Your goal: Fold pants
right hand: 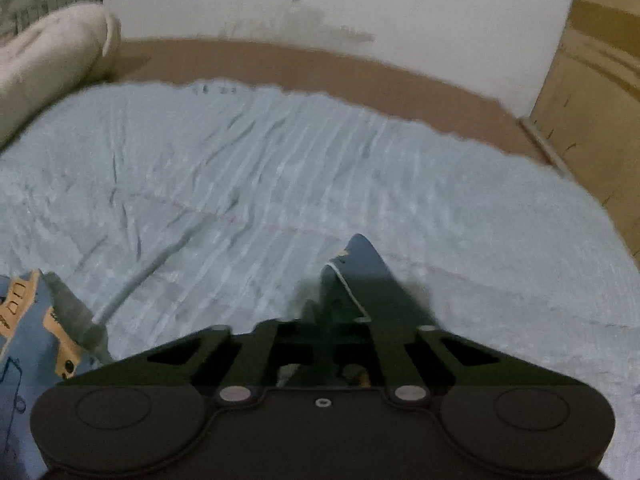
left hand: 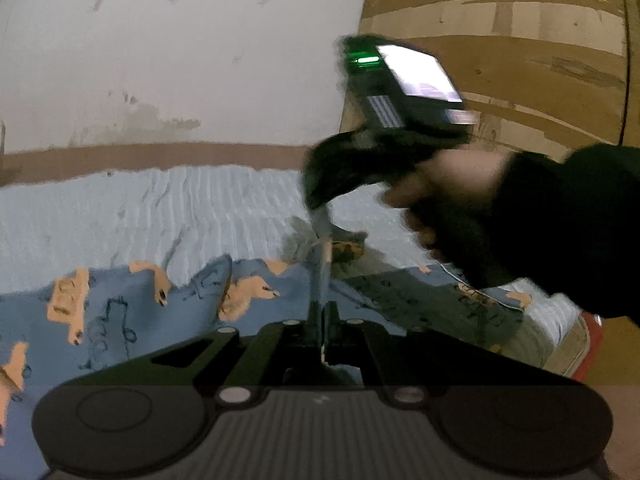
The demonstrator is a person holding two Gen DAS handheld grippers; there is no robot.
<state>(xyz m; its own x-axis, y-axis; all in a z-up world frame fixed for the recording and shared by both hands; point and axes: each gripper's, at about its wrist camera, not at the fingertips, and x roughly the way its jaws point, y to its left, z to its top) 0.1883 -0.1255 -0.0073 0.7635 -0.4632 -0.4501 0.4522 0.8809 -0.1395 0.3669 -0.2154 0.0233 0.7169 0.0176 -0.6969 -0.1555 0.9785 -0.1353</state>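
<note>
While the bed spreads wide under its pale sheet, the pants lie across its near edge, long axis running left to right between both grippers. The left gripper is clenched on a fabric edge straight ahead; the right gripper pinches a raised corner. No containers show.

Setting: home bedroom. Evidence: bed covered with a wrinkled pale-blue sheet; brown bed frame edge along the sheet's far edge; beige bolster pillow at the far left corner. Scuffed white wall behind the bed. Wooden panel, possibly a wardrobe, at right.
</note>
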